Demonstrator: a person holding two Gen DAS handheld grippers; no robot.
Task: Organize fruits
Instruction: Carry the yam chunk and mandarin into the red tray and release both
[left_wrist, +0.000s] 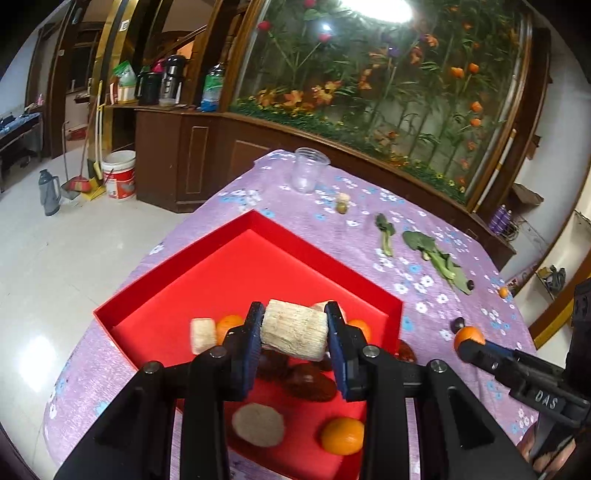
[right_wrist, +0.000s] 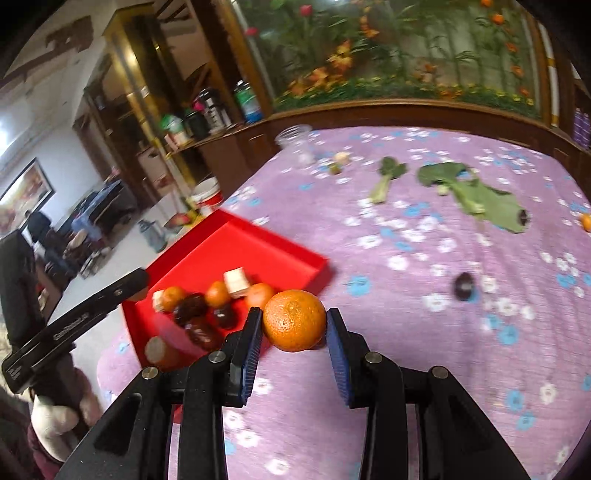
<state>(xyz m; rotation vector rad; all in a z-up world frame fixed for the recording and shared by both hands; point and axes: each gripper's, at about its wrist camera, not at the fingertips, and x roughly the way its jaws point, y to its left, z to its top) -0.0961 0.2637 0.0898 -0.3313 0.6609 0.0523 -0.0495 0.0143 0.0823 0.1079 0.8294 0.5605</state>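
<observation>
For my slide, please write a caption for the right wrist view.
Right gripper grips an orange beside the red tray of fruit on the purple cloth.

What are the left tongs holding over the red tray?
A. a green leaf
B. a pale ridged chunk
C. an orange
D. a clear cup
B: the left tongs are shut on the pale ridged chunk, above the red tray; the orange sits in the right tongs.

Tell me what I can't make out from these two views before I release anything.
- Left wrist view: dark fruits in the red tray are partly hidden behind the left gripper and its pale chunk.
- Right wrist view: motion blur; dark fruit unidentifiable.
- Right gripper: unclear whether orange is lifted or resting.
</observation>
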